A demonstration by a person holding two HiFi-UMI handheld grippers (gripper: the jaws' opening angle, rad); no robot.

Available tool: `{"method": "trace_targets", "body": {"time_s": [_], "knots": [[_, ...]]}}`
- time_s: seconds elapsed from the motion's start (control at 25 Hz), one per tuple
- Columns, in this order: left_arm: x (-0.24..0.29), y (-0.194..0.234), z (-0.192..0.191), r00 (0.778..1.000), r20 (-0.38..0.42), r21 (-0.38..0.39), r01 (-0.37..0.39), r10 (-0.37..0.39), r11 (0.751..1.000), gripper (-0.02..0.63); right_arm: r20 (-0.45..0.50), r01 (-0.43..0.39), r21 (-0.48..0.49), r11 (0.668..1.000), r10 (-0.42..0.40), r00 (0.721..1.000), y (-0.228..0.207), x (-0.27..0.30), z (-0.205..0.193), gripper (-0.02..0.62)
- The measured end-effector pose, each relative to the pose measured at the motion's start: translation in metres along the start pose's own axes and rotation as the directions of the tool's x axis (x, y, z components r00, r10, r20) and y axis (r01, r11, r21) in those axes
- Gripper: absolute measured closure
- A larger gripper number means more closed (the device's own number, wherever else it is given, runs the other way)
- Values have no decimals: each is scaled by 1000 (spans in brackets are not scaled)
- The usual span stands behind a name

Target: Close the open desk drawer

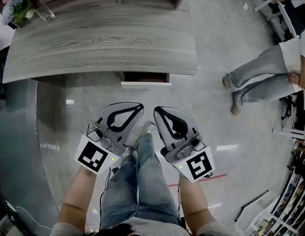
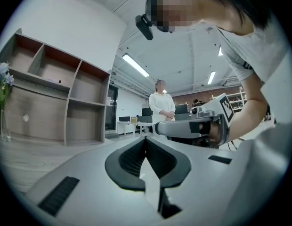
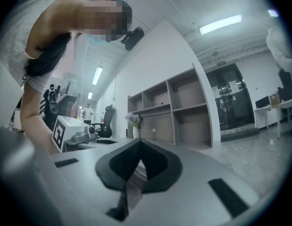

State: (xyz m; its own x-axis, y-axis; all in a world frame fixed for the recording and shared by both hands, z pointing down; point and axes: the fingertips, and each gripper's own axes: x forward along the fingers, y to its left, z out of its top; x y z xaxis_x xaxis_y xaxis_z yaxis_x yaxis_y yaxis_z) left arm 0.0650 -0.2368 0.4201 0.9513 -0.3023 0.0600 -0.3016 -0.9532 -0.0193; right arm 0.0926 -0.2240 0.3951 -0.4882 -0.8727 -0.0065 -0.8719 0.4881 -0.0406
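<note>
The drawer point(image 1: 145, 84) is seen standing partly out from under the desk point(image 1: 103, 48), just above the middle of the frame. The left gripper point(image 1: 139, 106) and the right gripper point(image 1: 156, 110) are held side by side below it, each with jaws pressed together on nothing. The drawer is touched by neither. Its white front is stretched left to right across both tips, so a push toward the top of the frame is judged necessary, with the left tip marginally nearer.
</note>
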Motion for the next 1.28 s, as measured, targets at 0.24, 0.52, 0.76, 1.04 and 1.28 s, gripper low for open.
{"method": "trace_targets", "body": {"time_s": [0.24,0.52,0.76,1.04,1.28], "knots": [[8,-2,-41,1000,-7,-1,3,-3,1000,597,-16,9,27,1000,-9,1000,-5,1,-43,588],[24,12,-90,1000,-19,12,-12,12,1000,597,-28,-3,44,999,4,1000,-8,6,-74,588],[41,29,-140,996,-58,-41,-64,62,997,597,-54,-29,34,999,30,998,-12,8,-89,588],[61,48,-185,986,-114,-59,-132,124,990,597,-58,-30,27,999,32,998,-23,11,-94,588],[80,56,-195,982,-148,-6,-124,121,992,597,-73,-31,37,999,33,997,-37,12,-100,588]]}}
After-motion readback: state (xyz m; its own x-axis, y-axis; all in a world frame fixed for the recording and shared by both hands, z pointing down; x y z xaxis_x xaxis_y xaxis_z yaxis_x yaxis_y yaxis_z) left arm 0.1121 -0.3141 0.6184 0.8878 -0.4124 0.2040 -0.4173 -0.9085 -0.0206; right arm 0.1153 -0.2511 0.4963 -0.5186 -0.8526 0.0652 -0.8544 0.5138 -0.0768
